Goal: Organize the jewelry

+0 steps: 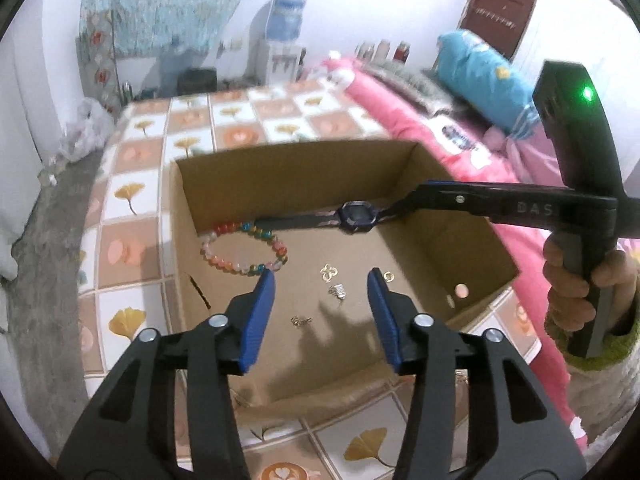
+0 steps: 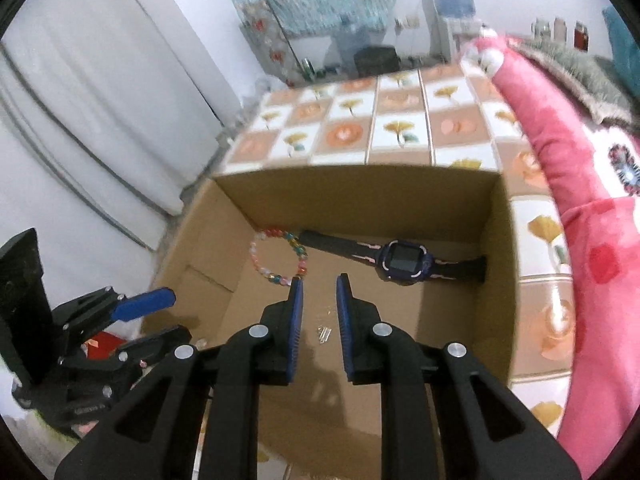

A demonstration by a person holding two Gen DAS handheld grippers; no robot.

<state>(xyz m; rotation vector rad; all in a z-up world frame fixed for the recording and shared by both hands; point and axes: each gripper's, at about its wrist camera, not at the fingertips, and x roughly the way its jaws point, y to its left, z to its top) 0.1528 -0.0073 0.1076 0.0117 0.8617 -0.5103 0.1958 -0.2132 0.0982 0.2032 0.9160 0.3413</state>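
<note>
An open cardboard box (image 1: 304, 176) (image 2: 360, 200) sits on the bed. On its floor lie a colourful bead bracelet (image 1: 224, 266) (image 2: 302, 258), a dark blue watch (image 1: 354, 216) (image 2: 404, 262) and several small gold and silver pieces (image 1: 329, 273) (image 2: 325, 332). My left gripper (image 1: 320, 280) hangs open over the small pieces with nothing between its fingers; the right wrist view shows it at the box's left side (image 2: 168, 320). My right gripper (image 2: 320, 282) stands narrowly open above the box floor and holds nothing. In the left wrist view its tips (image 1: 394, 210) reach in beside the watch.
The box rests on a sheet (image 1: 140, 196) printed with tile and leaf squares. A pink quilt (image 1: 400, 120) (image 2: 560, 160) and a blue pillow (image 1: 476, 68) lie to the right. A hand (image 1: 568, 276) grips the right gripper's handle. A water dispenser (image 1: 280, 40) stands by the far wall.
</note>
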